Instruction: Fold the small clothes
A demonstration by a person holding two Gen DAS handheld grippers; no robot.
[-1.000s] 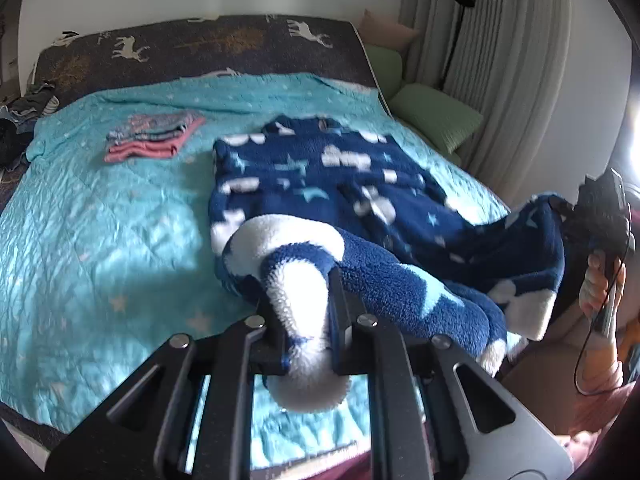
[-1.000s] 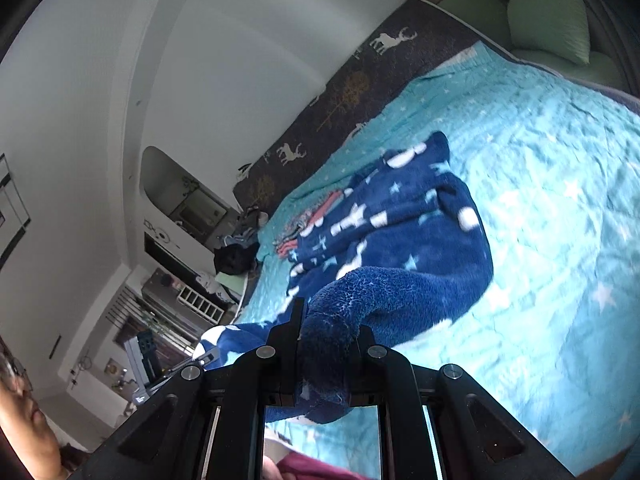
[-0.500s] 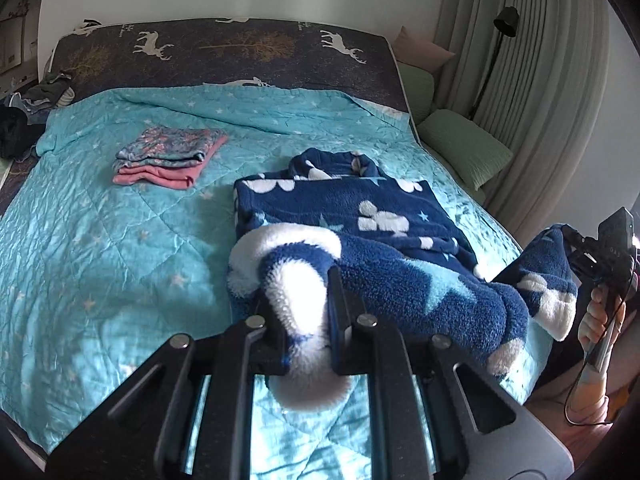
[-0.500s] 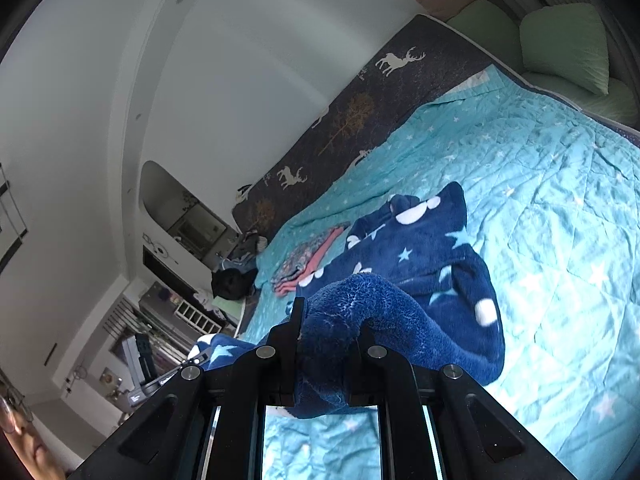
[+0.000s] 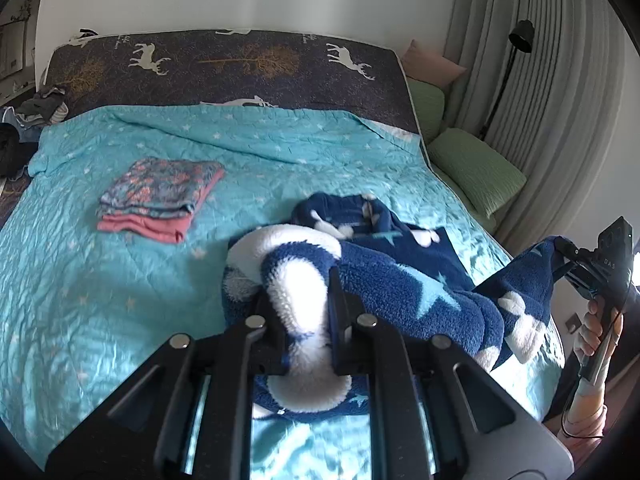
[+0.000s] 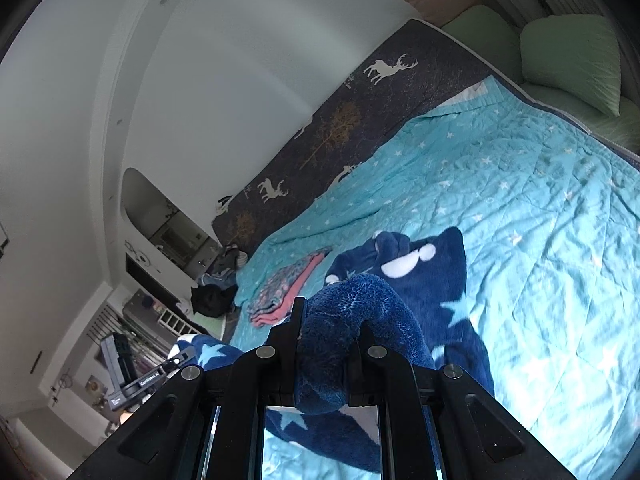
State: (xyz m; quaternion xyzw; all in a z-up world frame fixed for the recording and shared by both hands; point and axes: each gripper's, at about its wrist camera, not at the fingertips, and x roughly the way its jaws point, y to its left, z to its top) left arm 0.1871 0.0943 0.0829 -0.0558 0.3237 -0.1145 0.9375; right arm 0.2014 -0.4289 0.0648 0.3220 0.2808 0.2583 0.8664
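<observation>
Left gripper (image 5: 302, 300): its 2 fingers are clamped on a white-and-blue fleecy edge of the robe (image 5: 400, 280), which bulges out between and below them.
Right gripper (image 6: 330, 336): its 2 fingers are pinched on a thick navy fold of the robe (image 6: 436, 280); the fold humps up over the fingertips.
Right gripper seen from the left camera (image 5: 568, 258): at the far right, gripping another end of the robe, held by a hand (image 5: 596, 330).
Robe: navy fleece with white patches and light-blue stars; the far part lies on the quilt (image 5: 120, 300), the near part is lifted and hangs between the 2 grippers.
Folded clothes (image 5: 160, 194): a neat stack, patterned on top and pink beneath, on the quilt to the left of the robe, well apart from it.
Pillow (image 5: 476, 170): green, beside the right edge of the bed.
</observation>
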